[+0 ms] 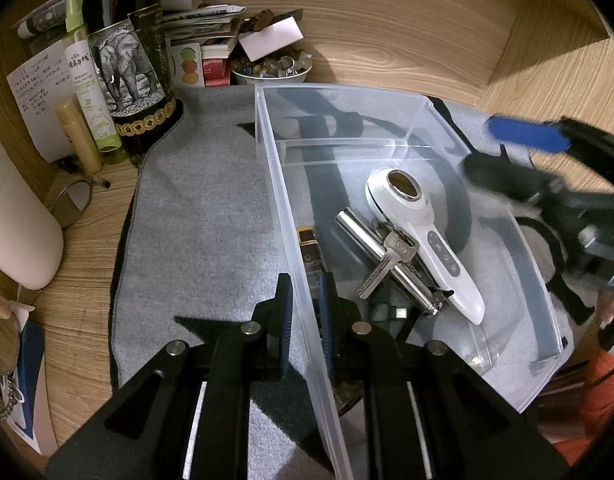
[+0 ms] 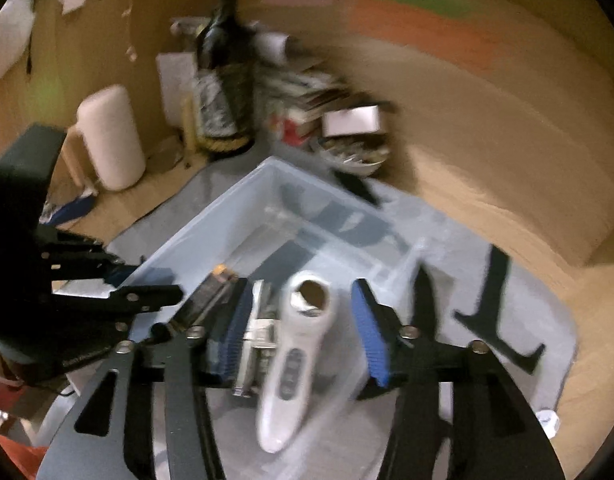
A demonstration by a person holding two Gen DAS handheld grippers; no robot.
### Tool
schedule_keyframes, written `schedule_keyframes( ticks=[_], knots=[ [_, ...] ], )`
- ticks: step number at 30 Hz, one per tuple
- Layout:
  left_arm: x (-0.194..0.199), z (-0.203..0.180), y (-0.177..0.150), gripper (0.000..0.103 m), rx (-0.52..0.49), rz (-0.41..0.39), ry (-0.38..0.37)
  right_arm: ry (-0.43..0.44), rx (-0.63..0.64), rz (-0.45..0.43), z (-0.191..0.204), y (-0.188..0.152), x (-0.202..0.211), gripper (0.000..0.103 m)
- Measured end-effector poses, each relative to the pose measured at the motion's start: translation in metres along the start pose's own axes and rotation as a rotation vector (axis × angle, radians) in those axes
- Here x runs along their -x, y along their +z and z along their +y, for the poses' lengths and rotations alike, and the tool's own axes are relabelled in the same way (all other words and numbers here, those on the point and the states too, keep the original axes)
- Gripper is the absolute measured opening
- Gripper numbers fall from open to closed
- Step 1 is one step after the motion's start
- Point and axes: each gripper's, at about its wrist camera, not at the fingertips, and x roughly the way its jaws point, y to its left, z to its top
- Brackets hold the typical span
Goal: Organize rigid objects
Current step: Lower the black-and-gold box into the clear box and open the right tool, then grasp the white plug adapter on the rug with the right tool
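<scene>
**Where the two cams are sitting**

Both are fisheye cams riding on the handheld grippers, looking down along the fingers at a steep angle.

The left wrist view sits right on top of the clear plastic bin [image 1: 387, 128], near wall running up the middle of the frame, with the left gripper [image 1: 305, 312] filling the bottom. The wine bottle [image 1: 127, 60] stands upper left, and the right gripper [image 1: 519, 148] pokes in from the right edge.

The right wrist view is blurry and hangs just over the same bin [image 2: 243, 208], from its other side. The right gripper [image 2: 303, 328] fills the bottom; the left gripper [image 2: 147, 280] shows at the left edge.

Shared: bin, white handheld device [image 1: 423, 236] [image 2: 295, 356], bottle [image 2: 227, 76], grey mat [image 1: 203, 208].
</scene>
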Motion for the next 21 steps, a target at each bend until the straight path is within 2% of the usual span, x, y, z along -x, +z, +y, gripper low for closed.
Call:
schedule_keyframes(
  ticks=[3,9,17,21],
  knots=[
    [0.000,0.000,0.000,0.013,0.000,0.000,0.000,-0.058,-0.047,-0.043,-0.024,-0.005,0.018,0.057],
    [0.000,0.000,0.000,0.013,-0.001,0.000,0.000,-0.195,-0.169,-0.069,-0.080,-0.028,0.047,0.057],
    [0.000,0.000,0.000,0.013,0.000,0.001,0.000,-0.395,-0.374,-0.007,-0.157,-0.079,0.061,0.057],
    [-0.001,0.001,0.000,0.013,0.003,0.002,-0.001,-0.432,-0.441,0.032,-0.178,-0.102,0.059,0.057]
  ],
)
